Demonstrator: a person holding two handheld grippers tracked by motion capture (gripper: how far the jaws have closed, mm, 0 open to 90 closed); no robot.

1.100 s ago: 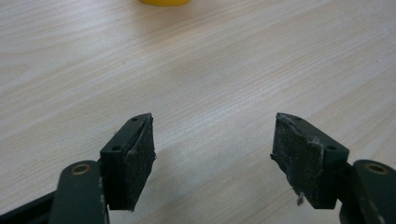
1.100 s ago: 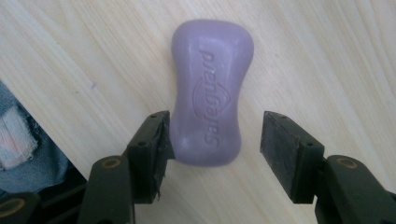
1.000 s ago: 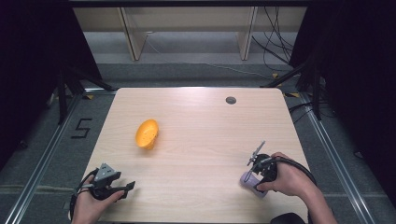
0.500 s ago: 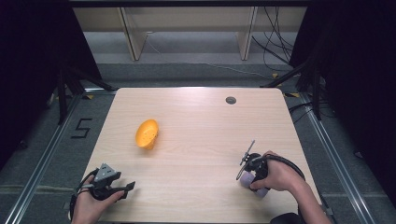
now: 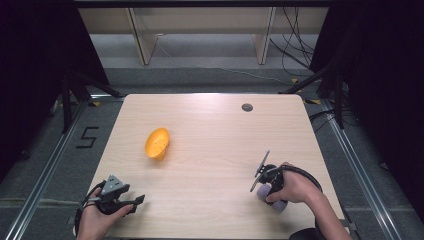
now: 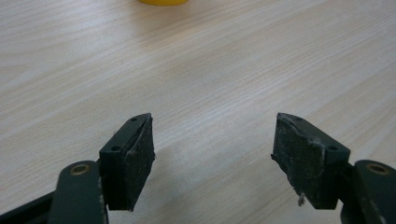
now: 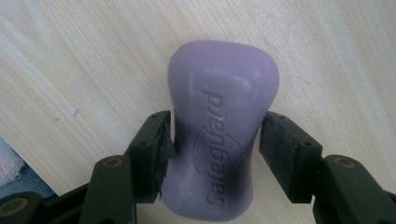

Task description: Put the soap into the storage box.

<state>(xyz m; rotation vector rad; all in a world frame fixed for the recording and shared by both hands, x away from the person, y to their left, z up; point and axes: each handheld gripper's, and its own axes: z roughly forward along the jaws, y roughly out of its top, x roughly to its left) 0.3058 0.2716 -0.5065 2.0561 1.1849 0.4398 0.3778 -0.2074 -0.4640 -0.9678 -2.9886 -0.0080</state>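
Purple soap bar (image 7: 222,84), flat on the pale wooden bench (image 5: 215,130), embossed face up, directly between the jaws of the right tongs (image 7: 215,135). Have just been closing, those jaws, with the bar between them; now pressing on both flanks at the narrow waist, so gripping the soap, not yet lifted off the bench. Looks hard and fairly light, a solid block unlikely to give under the pads. Smooth, waxy and rounded too, so probably slippery; liable to squirt forward out of the tongs if squeezed on a curve. Best taken right where held, across the pinched waist, with the wider ends ahead of and behind the pads serving as stops. Calls for firm, even pressure and a level lift. Left tongs (image 6: 212,144) open, jaws wide apart over bare bench, holding nothing. Orange dish (image 5: 157,143) with small holes, well ahead of the left tongs and far across from the right tongs; seems tipped up on its edge, though hard to tell. Nothing seen inside it.
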